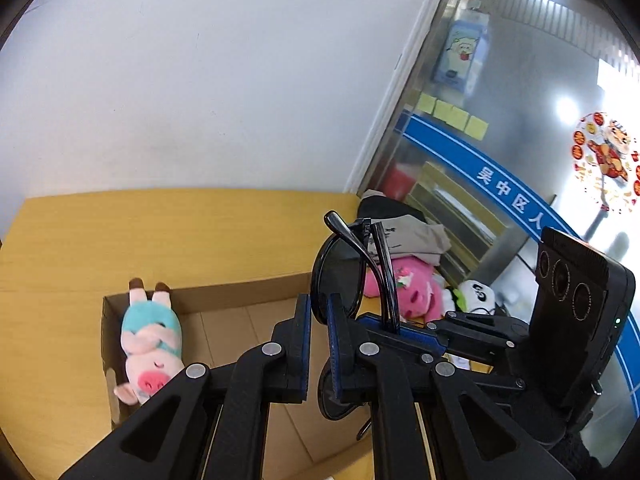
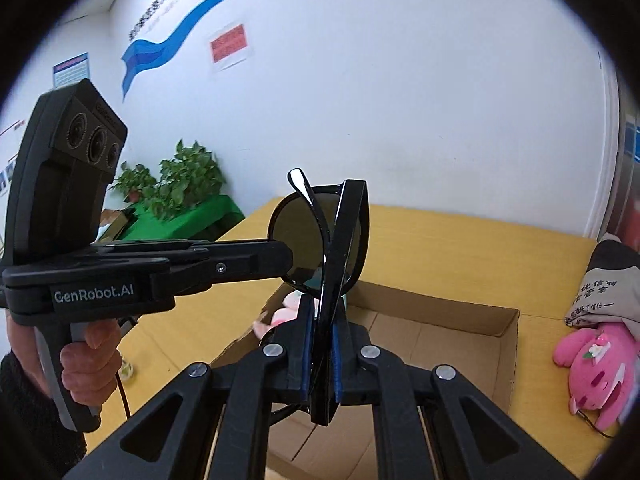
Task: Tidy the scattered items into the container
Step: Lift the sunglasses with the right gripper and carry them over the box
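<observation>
Right, both hand-held grippers are on the folded sunglasses [image 2: 324, 240], held upright over the cardboard box [image 1: 208, 300]. My right hand-held gripper [image 2: 320, 352] clamps the frame narrow betw. its pads; my left hand-held gripper [image 1: 319, 320] pinches a lens edge. Pig plush [image 1: 150, 340] lies inside box at its wall. Pink plush [image 2: 592, 368] sits on counter [image 1: 160, 236], beside box.

Black grippers [image 2: 320, 360], blue pads [image 1: 334, 344], silver screws, "GenRobot.AI" lettering, seemingly dark fuzzy sleeve.
</observation>
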